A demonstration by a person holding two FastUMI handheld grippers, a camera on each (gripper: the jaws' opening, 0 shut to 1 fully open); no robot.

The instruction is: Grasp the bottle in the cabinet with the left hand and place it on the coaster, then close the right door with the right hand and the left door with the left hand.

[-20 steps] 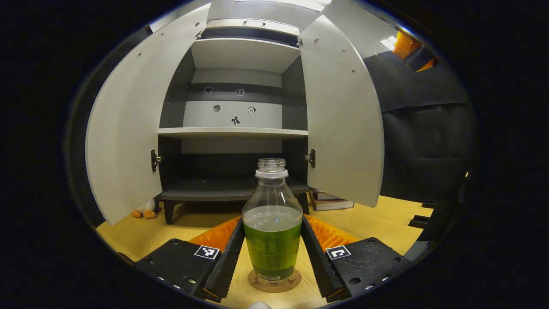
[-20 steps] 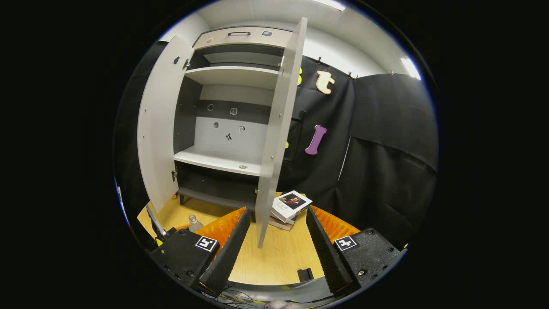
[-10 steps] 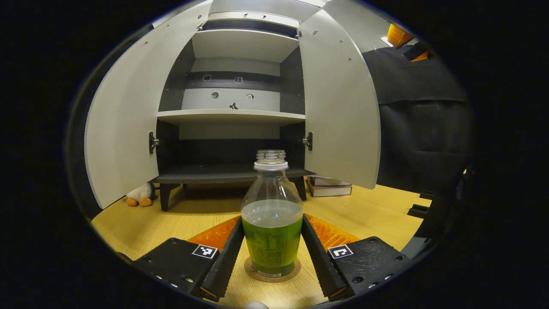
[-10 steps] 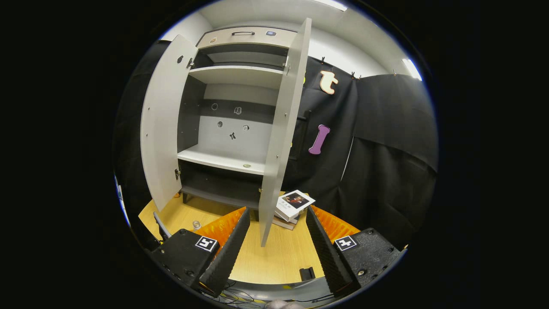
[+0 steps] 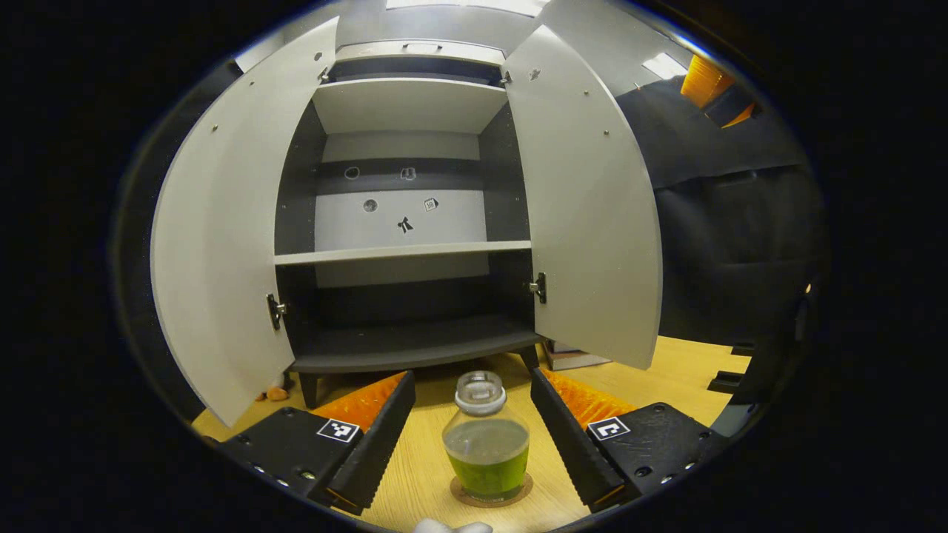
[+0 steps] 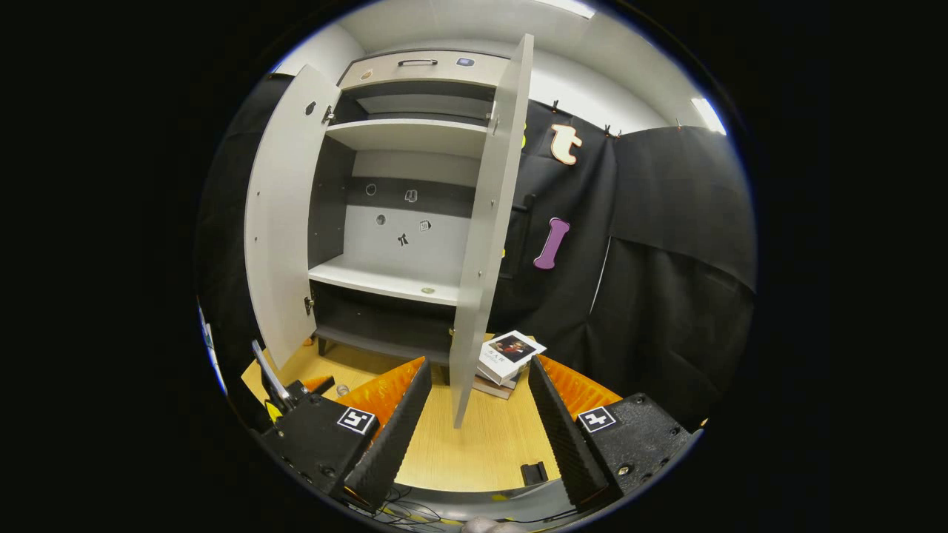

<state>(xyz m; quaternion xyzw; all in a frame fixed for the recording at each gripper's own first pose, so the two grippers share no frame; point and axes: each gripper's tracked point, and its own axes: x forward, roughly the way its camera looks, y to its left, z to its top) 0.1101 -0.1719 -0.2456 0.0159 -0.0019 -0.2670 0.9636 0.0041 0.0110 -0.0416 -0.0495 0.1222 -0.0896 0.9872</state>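
I read the first step as done: the clear plastic bottle half full of green liquid (image 5: 486, 444) stands upright on the round cork coaster (image 5: 491, 494), on the pale wooden table (image 5: 415, 474) in front of the cabinet. My left gripper (image 5: 472, 429) has its black ribbed fingers spread wide to either side of the bottle, touching nothing, with clear gaps on both flanks.

Next, by my judgement, comes the right door. In the right gripper view the grey right cabinet door (image 6: 485, 244) stands open, nearly edge-on to me, its lower corner hanging above the table between my fingers. My right gripper (image 6: 474, 414) is open and empty, holding nothing. To close that door I would need to bring the gripper to the door's outer face, to the right of the edge I see, and push it round toward the cabinet, keeping clear of the small stack of books (image 6: 507, 355) lying just beside the door's foot. The grey left cabinet door (image 5: 222, 244) is also wide open and waits for the left gripper afterwards; the bottle sits well forward of its swing, I think.

The tall grey and dark cabinet (image 5: 404, 222) stands on short legs on the table, shelves bare apart from small marks on the back panel. Black cloth walls the booth, with white ceiling lights above. Something small and orange (image 5: 275, 392) lies by the left door's bottom corner; I cannot tell what.
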